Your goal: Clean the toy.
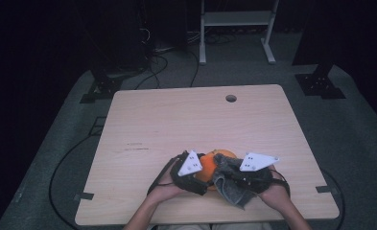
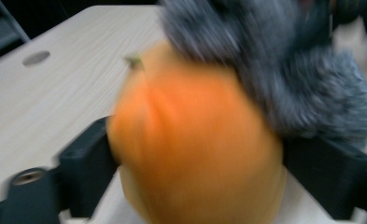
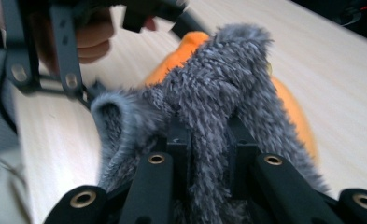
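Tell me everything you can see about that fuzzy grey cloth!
The grey cloth looks fluffy, with a thick, shaggy pile like a soft towel. It is bunched up, not flat. The right gripper has its jaws shut on a fold of it and presses it against the top and side of the orange pumpkin. One loose end hangs down toward the table near the person's edge. The left gripper steadies the pumpkin from the other side.

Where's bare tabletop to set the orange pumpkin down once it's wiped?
Bare: the table from the round hole down to the grippers, plus both side edges. Crowded: the near-centre edge, where left gripper, right gripper, pumpkin and grey cloth bunch.
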Demonstrator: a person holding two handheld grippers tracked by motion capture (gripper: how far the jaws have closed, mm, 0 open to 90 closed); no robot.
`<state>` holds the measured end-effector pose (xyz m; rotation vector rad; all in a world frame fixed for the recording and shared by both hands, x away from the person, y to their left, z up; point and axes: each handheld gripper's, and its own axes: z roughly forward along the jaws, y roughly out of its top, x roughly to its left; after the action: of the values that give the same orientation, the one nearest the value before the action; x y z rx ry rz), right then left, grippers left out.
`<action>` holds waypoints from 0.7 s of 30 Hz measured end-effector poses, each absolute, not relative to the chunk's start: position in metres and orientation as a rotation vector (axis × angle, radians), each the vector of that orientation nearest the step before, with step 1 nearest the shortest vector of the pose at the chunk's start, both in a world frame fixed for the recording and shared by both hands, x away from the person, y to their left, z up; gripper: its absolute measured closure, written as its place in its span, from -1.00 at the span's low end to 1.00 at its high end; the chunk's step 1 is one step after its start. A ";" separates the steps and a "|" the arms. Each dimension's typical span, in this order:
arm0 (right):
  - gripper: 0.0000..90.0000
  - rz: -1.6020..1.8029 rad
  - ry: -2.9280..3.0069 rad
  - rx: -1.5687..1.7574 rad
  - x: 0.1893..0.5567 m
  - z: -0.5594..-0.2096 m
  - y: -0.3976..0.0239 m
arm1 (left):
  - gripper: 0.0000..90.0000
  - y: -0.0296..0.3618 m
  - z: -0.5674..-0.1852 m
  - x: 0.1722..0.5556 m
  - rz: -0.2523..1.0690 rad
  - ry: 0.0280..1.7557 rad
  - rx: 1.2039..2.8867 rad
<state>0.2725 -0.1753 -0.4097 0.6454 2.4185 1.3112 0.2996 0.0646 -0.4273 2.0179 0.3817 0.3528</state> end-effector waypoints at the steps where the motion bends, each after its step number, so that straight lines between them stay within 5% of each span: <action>1: 0.67 1.311 2.418 0.645 0.272 -0.410 -0.175 | -0.74 0.067 -0.426 0.301 0.342 0.402 2.002; 4: 0.66 1.298 2.408 0.636 0.274 -0.410 -0.174 | -0.53 0.067 -0.431 0.301 0.366 0.386 2.041; 15: 0.66 1.267 2.416 0.885 0.293 -0.431 -0.220 | -0.49 0.074 -0.436 0.300 0.344 0.343 2.072; 21: 0.64 1.441 2.374 0.765 0.279 -0.406 -0.206 | -0.47 0.079 -0.437 0.300 0.341 0.330 2.095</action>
<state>0.2790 -0.2065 -0.4063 0.7654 2.3740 1.4405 0.3002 0.0787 -0.4372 2.0952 0.3298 0.3413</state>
